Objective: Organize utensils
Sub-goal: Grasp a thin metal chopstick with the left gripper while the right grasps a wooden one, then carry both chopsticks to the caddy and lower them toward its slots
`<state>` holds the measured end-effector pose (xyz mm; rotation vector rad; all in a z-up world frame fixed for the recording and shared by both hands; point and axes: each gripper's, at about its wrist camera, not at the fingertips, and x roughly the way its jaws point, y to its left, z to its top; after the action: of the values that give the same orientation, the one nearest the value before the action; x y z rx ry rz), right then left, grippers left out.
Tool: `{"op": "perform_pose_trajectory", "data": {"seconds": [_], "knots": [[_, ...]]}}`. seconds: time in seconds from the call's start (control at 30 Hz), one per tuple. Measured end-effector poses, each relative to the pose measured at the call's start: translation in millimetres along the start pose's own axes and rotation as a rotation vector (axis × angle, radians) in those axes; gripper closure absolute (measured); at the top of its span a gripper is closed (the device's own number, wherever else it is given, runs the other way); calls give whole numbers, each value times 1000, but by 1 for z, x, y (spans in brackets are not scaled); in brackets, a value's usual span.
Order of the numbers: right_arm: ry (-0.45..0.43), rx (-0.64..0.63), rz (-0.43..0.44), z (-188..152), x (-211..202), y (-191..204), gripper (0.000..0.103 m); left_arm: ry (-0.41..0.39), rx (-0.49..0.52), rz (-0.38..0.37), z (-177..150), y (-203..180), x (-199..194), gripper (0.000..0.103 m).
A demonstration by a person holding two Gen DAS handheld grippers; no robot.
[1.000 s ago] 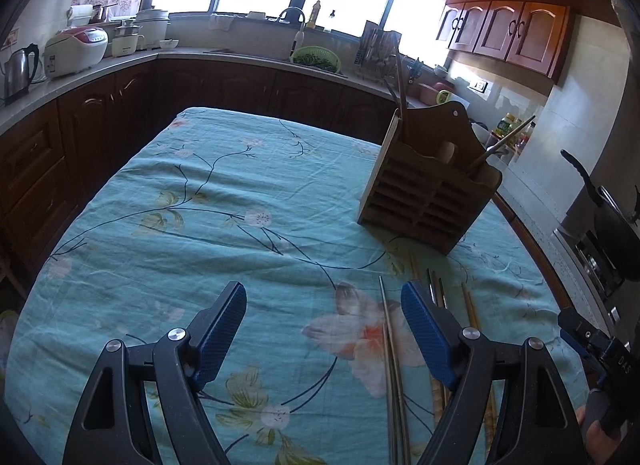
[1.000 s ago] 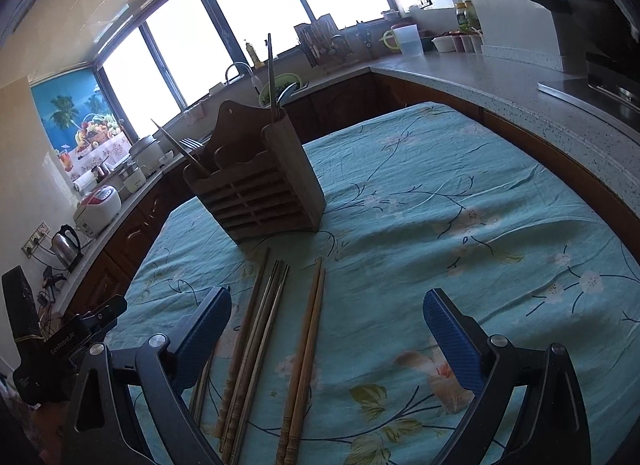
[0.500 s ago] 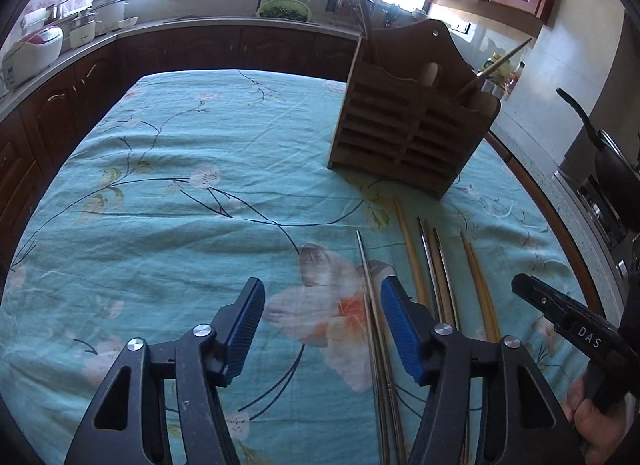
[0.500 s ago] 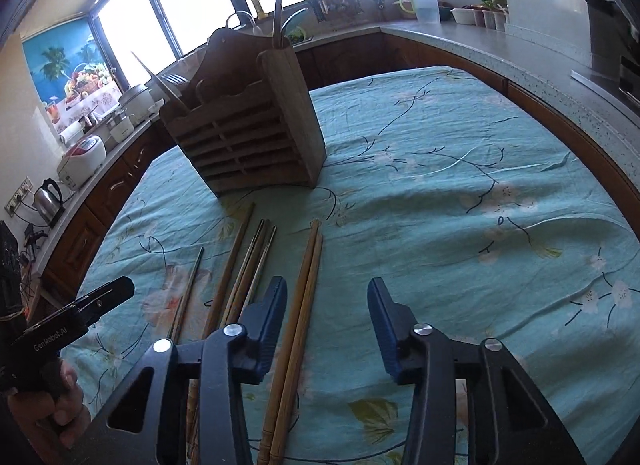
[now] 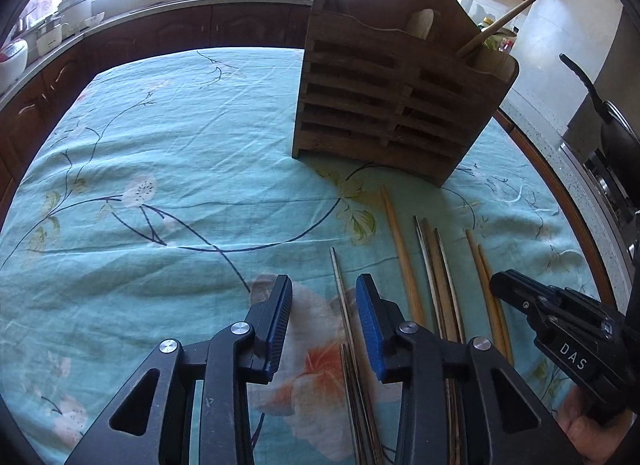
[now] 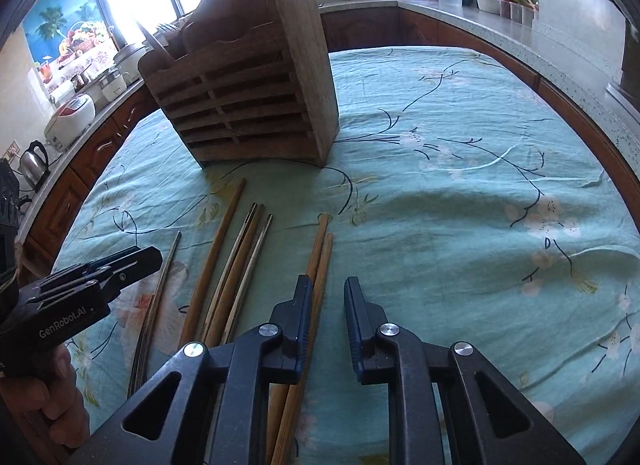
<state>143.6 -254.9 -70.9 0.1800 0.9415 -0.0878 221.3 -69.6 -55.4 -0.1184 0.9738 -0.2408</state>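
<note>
A slatted wooden utensil holder [image 5: 400, 105] [image 6: 248, 105] stands on the teal flowered tablecloth [image 5: 160, 153], with a few utensils sticking out of it. Several chopsticks lie in front of it. My left gripper [image 5: 324, 321] hangs low over a thin metal pair [image 5: 340, 293]. Its jaws are closing; the pair lies between them near the right pad, not pinched. My right gripper [image 6: 329, 313] is closing over a light wooden pair [image 6: 320, 257], which runs along its left finger [image 6: 302, 313] with cloth showing in the gap. A single brown stick [image 6: 216, 261] and a dark group [image 6: 244, 265] lie between.
Kitchen counters with dark cabinets ring the table. A kettle [image 6: 34, 161] and a rice cooker [image 6: 70, 121] stand on the left counter, a black pan [image 5: 608, 121] on the stove at right. A hand [image 6: 52, 397] holds the left gripper's body [image 6: 88, 285].
Both grippers moved forward and down toward the chopsticks, and the holder now looms larger. Both pairs of jaws narrowed from wide open to a small gap.
</note>
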Motion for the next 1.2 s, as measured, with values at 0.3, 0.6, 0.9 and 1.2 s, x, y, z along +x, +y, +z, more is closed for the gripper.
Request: {"op": "perform_pose_trajectory", "data": {"seconds": [0.3, 0.6, 0.9, 1.2], "knots": [[1, -77, -46, 16, 16, 8, 90, 3, 140, 84, 8, -27, 23, 79], [-13, -29, -9, 16, 13, -1, 97, -12, 133, 45, 7, -28, 21, 99], [-112, 25, 80, 21, -39, -4, 98, -72, 8, -116, 7, -3, -24, 101], [-249, 49, 132, 30, -102, -6, 98, -203, -15, -192, 0, 13, -106, 101]]}}
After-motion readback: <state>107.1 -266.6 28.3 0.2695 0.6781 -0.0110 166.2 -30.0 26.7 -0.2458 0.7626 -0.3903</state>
